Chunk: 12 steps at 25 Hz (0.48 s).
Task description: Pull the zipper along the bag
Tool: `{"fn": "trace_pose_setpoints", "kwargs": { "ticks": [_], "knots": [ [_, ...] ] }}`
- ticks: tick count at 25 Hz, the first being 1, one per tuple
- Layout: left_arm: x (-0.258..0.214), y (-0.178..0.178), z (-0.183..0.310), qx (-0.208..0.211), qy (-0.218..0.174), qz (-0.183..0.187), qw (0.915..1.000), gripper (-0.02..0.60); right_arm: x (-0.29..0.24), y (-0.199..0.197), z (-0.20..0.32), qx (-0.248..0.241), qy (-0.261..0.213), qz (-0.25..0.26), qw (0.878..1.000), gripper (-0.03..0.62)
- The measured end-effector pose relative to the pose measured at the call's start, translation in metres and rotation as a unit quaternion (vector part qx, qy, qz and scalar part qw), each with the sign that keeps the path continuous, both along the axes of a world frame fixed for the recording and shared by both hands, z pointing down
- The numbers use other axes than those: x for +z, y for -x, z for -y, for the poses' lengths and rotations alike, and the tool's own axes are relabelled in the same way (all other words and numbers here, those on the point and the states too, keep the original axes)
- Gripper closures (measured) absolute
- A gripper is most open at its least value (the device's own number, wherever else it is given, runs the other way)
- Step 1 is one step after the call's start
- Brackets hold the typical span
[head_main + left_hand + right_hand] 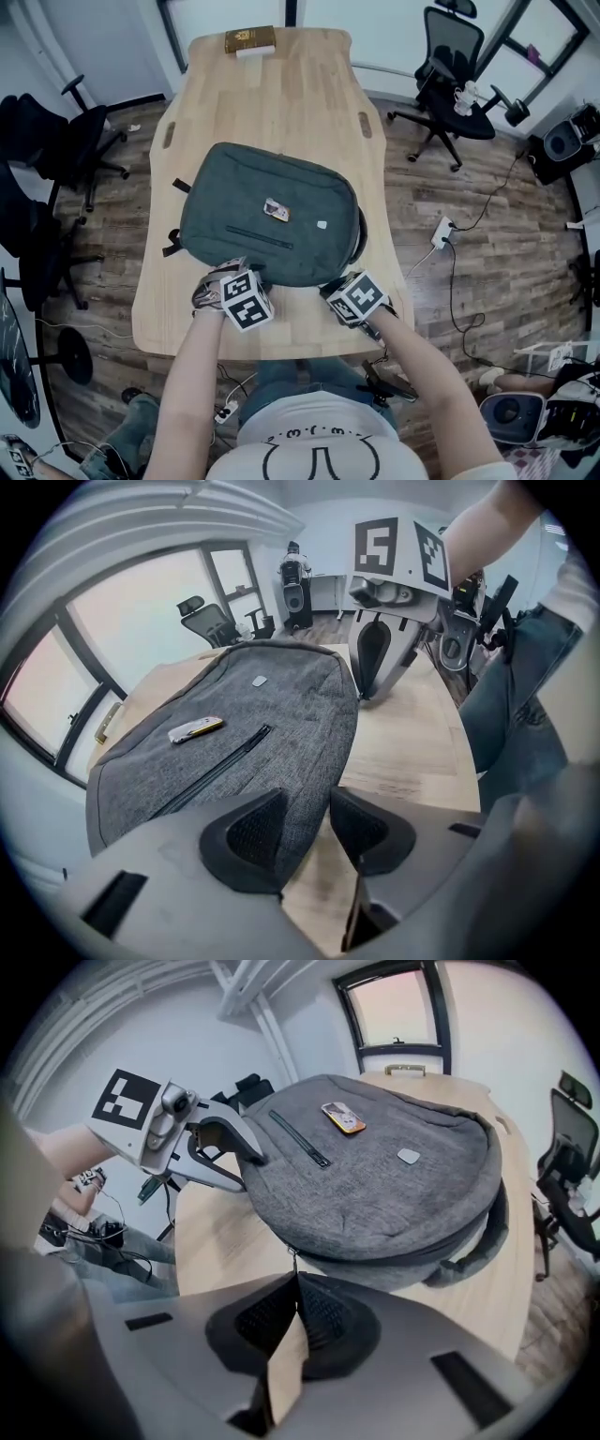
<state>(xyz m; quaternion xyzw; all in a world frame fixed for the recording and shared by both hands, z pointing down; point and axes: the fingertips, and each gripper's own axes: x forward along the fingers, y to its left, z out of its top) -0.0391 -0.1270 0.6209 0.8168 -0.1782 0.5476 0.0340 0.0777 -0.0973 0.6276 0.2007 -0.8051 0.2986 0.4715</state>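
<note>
Grey backpack (267, 211) lies flat on a wooden table (281, 103), with a brown box (249, 39) at the far end and an office chair (454, 47) beyond. At the backpack's near edge, the right gripper (298, 1283) is clamped on the zipper pull (292, 1262). The left gripper (309, 822) straddles the corner fabric, jaws apart. The front pocket zip (258, 236) is closed and the contents are hidden.

Heathered grey bag (267, 202), black pocket zipper (258, 236), on pale wood-grain table (281, 94) just beyond left gripper (227, 272) and right gripper (330, 286) with black-and-white square-patterned cubes.
</note>
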Motion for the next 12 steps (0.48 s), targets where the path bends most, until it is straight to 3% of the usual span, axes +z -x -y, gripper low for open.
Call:
{"fn": "trace_pose_setpoints", "kwargs": {
  "ticks": [12],
  "knots": [
    [-0.003,-0.005,0.0,0.008,-0.003,0.003,1.0,0.423,-0.004,-0.052,0.035,-0.093,-0.074,-0.088,0.989,0.539]
  ]
}}
